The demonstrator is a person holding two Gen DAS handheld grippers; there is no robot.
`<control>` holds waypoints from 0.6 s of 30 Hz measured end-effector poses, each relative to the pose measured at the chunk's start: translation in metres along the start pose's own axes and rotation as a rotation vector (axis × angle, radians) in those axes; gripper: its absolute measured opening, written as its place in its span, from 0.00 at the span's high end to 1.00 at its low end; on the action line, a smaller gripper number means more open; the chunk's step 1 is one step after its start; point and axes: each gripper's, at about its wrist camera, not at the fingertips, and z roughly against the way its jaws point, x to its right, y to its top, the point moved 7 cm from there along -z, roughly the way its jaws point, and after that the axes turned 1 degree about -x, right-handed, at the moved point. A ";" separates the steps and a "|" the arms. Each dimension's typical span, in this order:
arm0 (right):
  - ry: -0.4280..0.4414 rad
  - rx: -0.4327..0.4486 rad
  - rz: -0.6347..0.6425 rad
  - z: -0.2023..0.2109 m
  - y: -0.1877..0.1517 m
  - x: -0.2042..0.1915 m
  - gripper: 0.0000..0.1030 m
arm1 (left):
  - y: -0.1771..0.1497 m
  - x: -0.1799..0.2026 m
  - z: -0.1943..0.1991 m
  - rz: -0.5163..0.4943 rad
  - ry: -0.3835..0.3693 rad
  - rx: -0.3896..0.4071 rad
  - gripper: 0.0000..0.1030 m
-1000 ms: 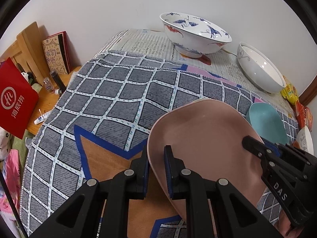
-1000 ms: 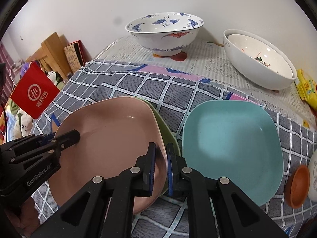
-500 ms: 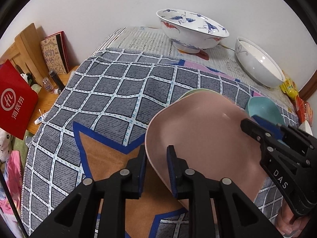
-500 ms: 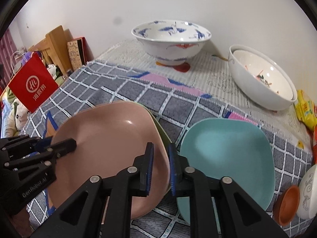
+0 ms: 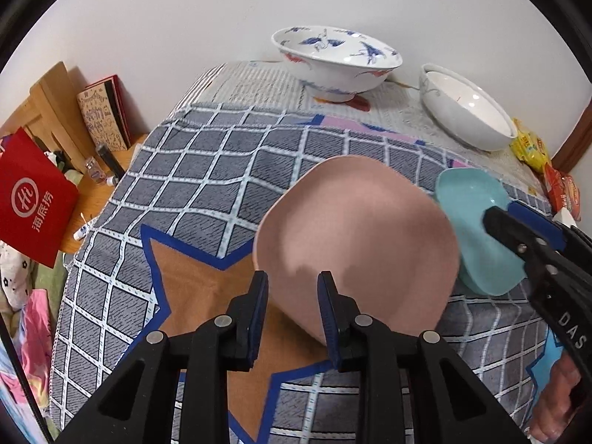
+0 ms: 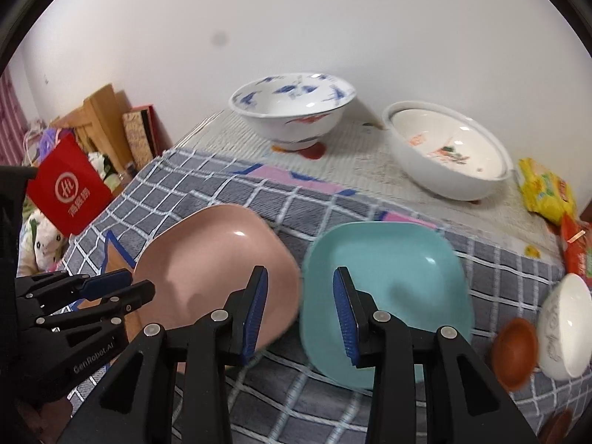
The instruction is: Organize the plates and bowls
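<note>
A pink plate (image 5: 355, 236) lies on the checked cloth, also in the right wrist view (image 6: 218, 262). A teal plate (image 5: 477, 222) lies right of it, seen too in the right wrist view (image 6: 392, 281). My left gripper (image 5: 292, 288) is open, its jaws astride the pink plate's near edge. My right gripper (image 6: 299, 292) is open and empty, above the gap between the two plates. The green plate seen before under the pink one is hidden.
A blue-and-white bowl (image 6: 292, 107) and a white bowl (image 6: 447, 155) stand at the back. A small white bowl (image 6: 566, 325) and a brown dish (image 6: 514, 351) sit at the right. Snack packets (image 6: 547, 192) lie far right. A red bag (image 5: 29, 199) is off the left edge.
Both grippers have opened and let go of the pink plate. The right gripper has drawn back and up. The pink plate now lies flat and covers the green one.
</note>
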 end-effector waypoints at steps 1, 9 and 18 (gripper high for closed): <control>-0.010 0.005 -0.008 0.003 0.000 0.005 0.62 | 0.001 0.002 0.003 -0.005 0.003 0.006 0.75; -0.142 0.047 -0.103 0.036 -0.005 0.069 0.54 | 0.019 0.037 0.023 -0.055 -0.007 0.063 0.62; -0.114 -0.003 -0.192 0.035 -0.030 0.112 0.52 | 0.037 0.088 0.012 -0.110 -0.048 0.067 0.61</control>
